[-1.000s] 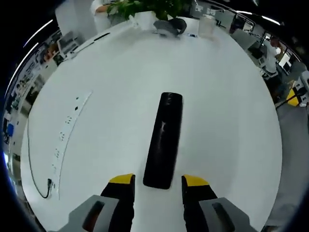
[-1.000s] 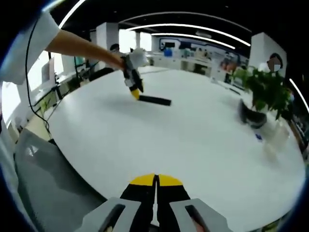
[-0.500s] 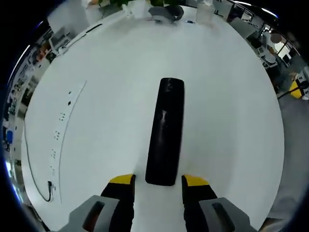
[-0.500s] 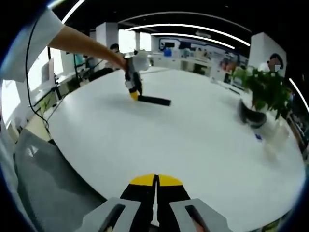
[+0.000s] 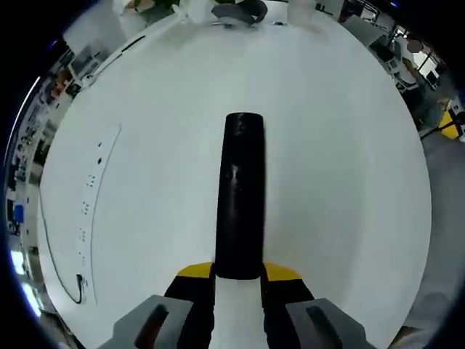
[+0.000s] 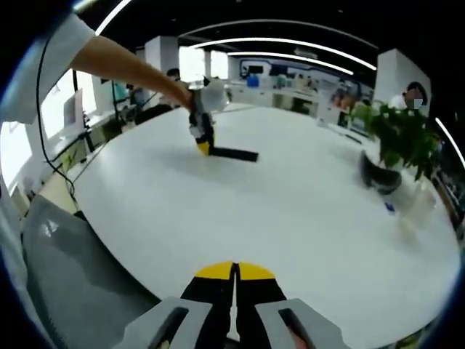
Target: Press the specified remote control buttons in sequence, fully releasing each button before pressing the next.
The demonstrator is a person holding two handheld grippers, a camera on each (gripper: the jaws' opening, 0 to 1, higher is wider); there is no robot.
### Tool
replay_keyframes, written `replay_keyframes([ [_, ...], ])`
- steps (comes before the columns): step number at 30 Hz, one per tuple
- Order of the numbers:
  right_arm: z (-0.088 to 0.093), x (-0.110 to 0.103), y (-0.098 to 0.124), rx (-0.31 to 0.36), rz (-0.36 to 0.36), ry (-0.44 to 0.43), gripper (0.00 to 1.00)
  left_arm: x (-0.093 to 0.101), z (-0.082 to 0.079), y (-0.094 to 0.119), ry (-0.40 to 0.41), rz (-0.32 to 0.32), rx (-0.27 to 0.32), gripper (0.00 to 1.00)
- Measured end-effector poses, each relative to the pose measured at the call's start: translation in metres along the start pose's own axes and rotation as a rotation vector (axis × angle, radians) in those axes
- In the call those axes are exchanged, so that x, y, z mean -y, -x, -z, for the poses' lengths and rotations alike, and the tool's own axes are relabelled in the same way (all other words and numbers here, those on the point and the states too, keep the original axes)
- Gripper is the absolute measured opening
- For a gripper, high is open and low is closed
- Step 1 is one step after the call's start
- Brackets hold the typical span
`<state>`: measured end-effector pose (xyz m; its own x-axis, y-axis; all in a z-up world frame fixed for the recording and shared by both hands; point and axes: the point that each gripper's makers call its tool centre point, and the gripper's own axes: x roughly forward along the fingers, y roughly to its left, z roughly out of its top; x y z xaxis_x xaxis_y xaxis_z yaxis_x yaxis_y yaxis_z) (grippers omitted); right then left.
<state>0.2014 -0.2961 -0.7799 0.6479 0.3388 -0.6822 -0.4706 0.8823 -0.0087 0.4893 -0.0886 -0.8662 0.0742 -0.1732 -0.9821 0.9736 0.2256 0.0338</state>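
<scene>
A long black remote control lies flat on the round white table, pointing away from me. My left gripper has its yellow-tipped jaws closed against both sides of the remote's near end. In the right gripper view the same remote lies far across the table, with the left gripper held by a person's hand at its left end. My right gripper hovers over the table's near edge, jaws pressed together and holding nothing.
A white power strip with a black cable lies along the table's left side. A dark curved object and a potted plant stand at the far right. A grey chair stands by the near edge.
The left gripper moved forward over the remote's near end and its jaws closed onto it. The right gripper stayed still and shut.
</scene>
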Motion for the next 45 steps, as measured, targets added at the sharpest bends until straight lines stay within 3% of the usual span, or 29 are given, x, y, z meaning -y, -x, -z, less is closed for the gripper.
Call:
replay_keyframes([
  [9,-0.002,0.000,0.001,0.017,-0.007,-0.014,0.00,0.011,0.004,0.002,0.061,0.001,0.015,0.22],
  [14,-0.002,-0.001,0.002,0.016,-0.009,-0.010,0.00,0.018,0.012,0.003,0.033,0.004,-0.019,0.22],
  [26,-0.001,-0.004,0.002,0.010,-0.019,-0.008,0.00,0.033,0.017,0.019,0.031,-0.017,-0.014,0.22],
  [37,0.002,-0.009,0.001,-0.004,-0.038,0.014,0.00,0.061,0.022,0.037,0.025,-0.053,0.024,0.21],
  [45,0.001,-0.015,0.003,0.010,-0.070,0.024,0.00,0.087,0.033,0.041,0.030,-0.051,0.014,0.21],
])
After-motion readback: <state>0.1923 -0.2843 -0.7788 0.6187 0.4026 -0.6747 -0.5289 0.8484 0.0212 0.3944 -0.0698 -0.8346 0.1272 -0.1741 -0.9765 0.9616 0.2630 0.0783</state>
